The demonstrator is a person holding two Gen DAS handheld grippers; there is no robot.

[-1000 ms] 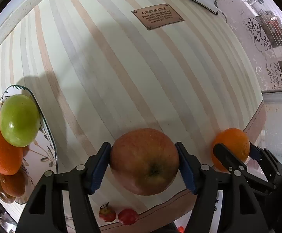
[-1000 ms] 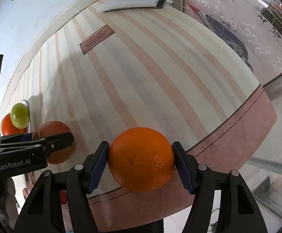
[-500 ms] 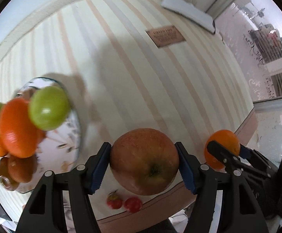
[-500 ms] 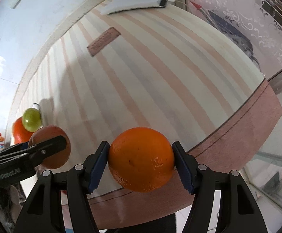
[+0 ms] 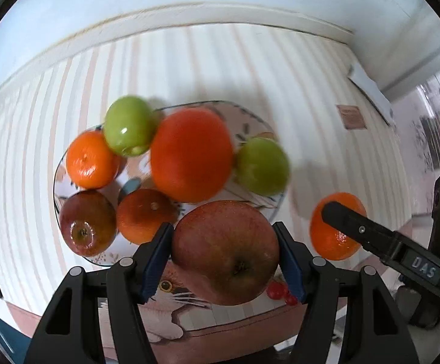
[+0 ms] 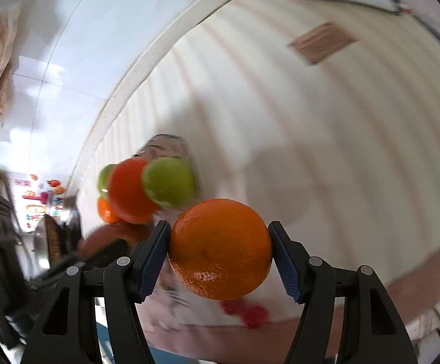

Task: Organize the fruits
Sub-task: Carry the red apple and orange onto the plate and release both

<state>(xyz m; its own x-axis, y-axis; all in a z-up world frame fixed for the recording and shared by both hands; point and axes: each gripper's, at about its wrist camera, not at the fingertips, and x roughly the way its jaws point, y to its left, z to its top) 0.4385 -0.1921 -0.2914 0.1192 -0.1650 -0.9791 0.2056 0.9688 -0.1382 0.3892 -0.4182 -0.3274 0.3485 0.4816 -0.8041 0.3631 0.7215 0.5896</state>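
1. The left gripper (image 5: 225, 256) is clenching a red apple (image 5: 225, 251) between its blue pads, hanging over the near rim of the patterned plate (image 5: 251, 121).
2. The right gripper (image 6: 220, 253) is gripping an orange (image 6: 220, 248), just beside the plate.
3. Oranges, green apples and another red apple are crowding the plate, sitting near the striped tablecloth's (image 5: 189, 60) front edge.
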